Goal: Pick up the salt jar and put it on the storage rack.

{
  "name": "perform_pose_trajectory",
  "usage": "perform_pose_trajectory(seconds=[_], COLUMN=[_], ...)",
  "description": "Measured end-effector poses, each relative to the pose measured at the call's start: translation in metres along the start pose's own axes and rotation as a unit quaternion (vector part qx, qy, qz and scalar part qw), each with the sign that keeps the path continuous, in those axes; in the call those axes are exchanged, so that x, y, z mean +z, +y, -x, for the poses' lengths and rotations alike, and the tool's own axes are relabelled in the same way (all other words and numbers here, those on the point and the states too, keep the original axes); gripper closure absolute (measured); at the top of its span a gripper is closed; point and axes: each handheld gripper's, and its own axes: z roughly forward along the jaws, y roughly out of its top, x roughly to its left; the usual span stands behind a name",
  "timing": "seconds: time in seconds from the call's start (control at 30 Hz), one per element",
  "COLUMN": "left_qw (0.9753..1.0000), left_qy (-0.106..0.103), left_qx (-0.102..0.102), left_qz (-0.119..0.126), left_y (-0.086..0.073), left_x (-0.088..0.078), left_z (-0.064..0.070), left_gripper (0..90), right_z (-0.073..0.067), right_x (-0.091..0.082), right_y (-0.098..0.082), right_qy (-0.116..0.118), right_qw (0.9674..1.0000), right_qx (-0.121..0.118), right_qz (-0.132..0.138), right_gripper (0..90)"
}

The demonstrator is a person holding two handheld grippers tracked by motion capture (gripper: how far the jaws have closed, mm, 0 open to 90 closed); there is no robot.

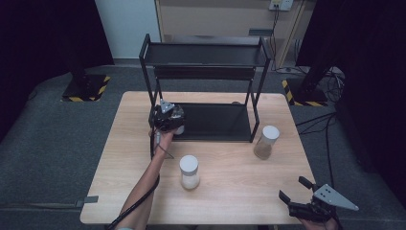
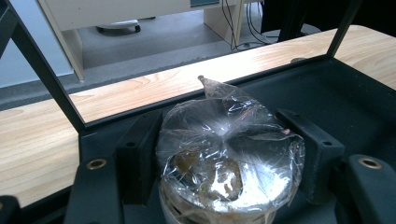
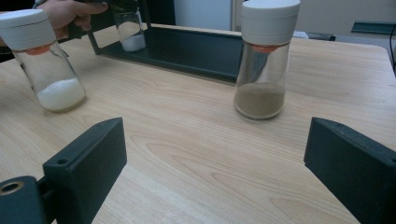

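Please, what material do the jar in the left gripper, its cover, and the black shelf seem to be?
Clear jar: looks like glass, the white powder shows through. Crinkled transparent film cover: likely thin plastic wrap, glossy with creases. Black two-tier shelf: probably painted metal, matte, with thin straight bars. The left gripper is closed on the jar.

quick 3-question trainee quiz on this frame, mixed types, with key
1. True or false: the left gripper is shut on the plastic-wrapped jar.
2. Where is that jar? A) on the top shelf B) at the rack's bottom tray C) by the table's near edge
3. Which free jar holds brown powder: the middle jar or the right-hand jar?

Key: 1 true; 2 B; 3 the right-hand jar.
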Motion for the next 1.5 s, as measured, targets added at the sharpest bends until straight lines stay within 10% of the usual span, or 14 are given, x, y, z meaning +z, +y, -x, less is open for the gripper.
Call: perform_pose_trajectory(seconds=[0.5,0.8,1.5], left_qw=[1.0000,0.9996,0.9985], left_qy=[-0.002,0.003,-0.044], left_qx=[0.000,-0.015,0.004], left_qz=[0.001,0.022,0.033], left_y=[0.000,0.004,0.037], left_x=[0.000,-0.005,-0.037], left_z=[-0.001,-0.001,-0.007], left_gripper=[32.7,13.1,0.5], right_z=[0.000,0.000,-0.001], right_x=[0.000,0.000,-0.001], right_y=[0.000,0.000,0.000], right_qy=[0.001,0.002,0.002], right_qw=[1.0000,1.0000,1.0000], right_qx=[-0.002,-0.003,-0.004], right_qz=[0.001,0.000,0.001], right_gripper=[5.8,5.8,5.8])
